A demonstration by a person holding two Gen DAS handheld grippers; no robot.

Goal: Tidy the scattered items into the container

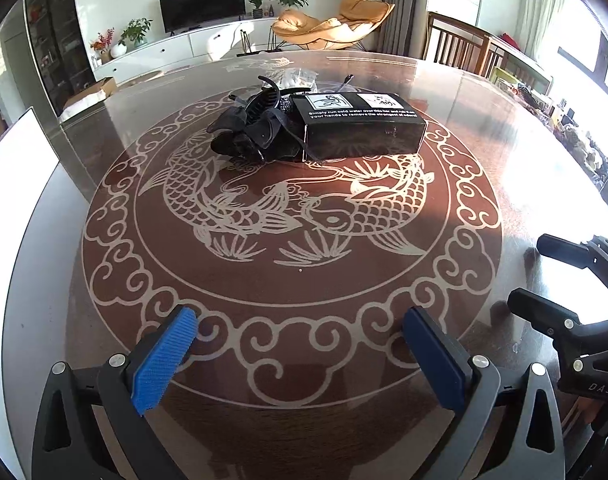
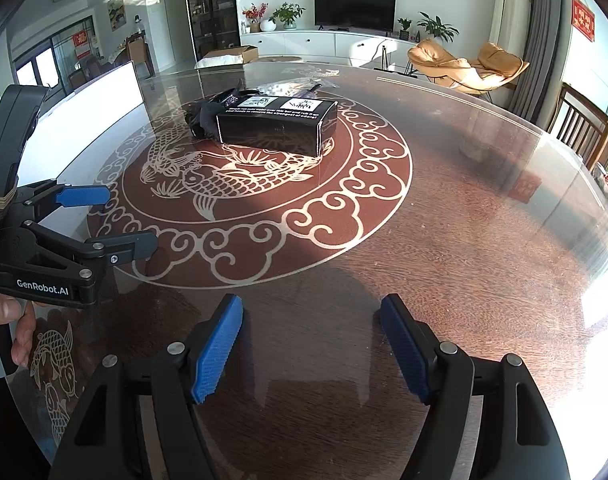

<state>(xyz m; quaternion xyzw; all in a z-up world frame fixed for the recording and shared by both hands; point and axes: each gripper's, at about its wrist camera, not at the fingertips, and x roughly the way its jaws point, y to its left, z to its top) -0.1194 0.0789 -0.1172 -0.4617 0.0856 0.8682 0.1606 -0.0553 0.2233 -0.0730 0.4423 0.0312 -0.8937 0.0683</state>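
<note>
A black box (image 1: 360, 126) (image 2: 278, 120) with white labels lies at the middle of the round glass-topped table (image 1: 304, 248) (image 2: 464, 240). Against its left end sits a pile of black hair clips and hair accessories (image 1: 252, 128) (image 2: 204, 116). Clear plastic bags (image 1: 300, 78) (image 2: 292, 86) lie just behind them. My left gripper (image 1: 300, 316) (image 2: 130, 218) hangs open and empty over the near part of the table, well short of the pile. My right gripper (image 2: 311, 304) (image 1: 530, 272) is open and empty too, beside the left one.
A white panel (image 1: 20, 152) (image 2: 92, 92) stands along the table's left edge. Wooden chairs (image 1: 460, 46) (image 2: 584, 132) stand at the far right rim. A hand (image 2: 8, 316) holds the left gripper's handle. The table's fish pattern lies between grippers and box.
</note>
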